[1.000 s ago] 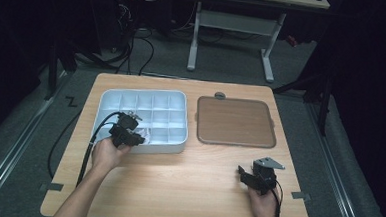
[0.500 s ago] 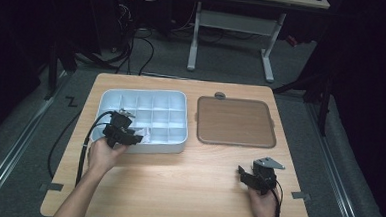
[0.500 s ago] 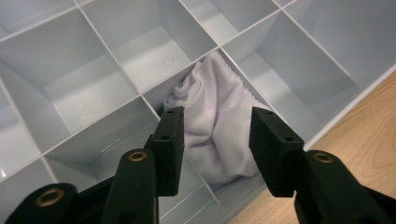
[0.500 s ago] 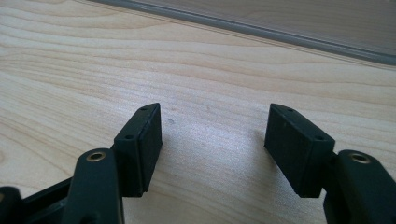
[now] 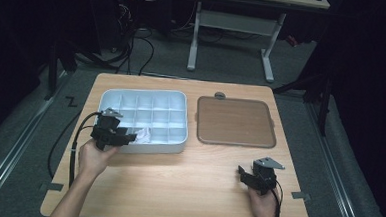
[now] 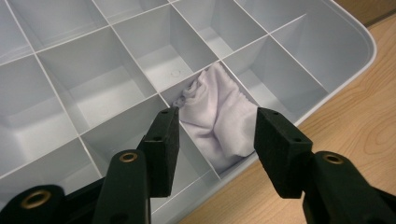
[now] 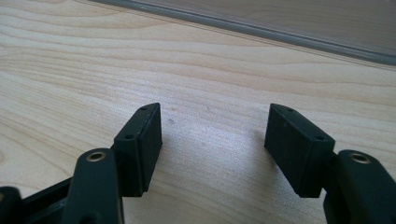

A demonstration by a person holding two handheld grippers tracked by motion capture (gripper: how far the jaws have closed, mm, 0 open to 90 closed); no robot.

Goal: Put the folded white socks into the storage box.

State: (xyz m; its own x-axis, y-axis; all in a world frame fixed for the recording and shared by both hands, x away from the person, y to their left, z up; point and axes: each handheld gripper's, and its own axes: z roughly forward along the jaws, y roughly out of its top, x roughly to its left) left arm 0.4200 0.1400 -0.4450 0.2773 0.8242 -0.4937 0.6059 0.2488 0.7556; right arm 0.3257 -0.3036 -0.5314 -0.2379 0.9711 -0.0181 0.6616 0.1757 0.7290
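Observation:
A white compartment tray [image 5: 147,92] lies on the left half of the wooden table. A crumpled white cloth [image 5: 142,134] lies in a front-row compartment near the tray's middle. My left gripper [image 5: 129,135] hovers over the tray's front-left edge. In the left gripper view its jaws [image 6: 215,119] have just been opening. They stand apart above the cloth [image 6: 217,98], and the pads do not press on it. My right gripper [image 5: 244,175] rests at the table's front right. Its jaws [image 7: 215,119] are open over bare wood with nothing between them.
A brown rimmed mat [image 5: 234,121] lies to the right of the tray, with a small grey knob [image 5: 220,95] at its far edge. Bare wood [image 5: 177,183] runs along the front between my hands. A black cable [image 5: 76,142] trails from the left gripper.
The left gripper has drawn back to the left and lifted a little from over the tray. Its jaws have opened, and the white cloth now lies loose in the compartment. The right gripper has stayed still.

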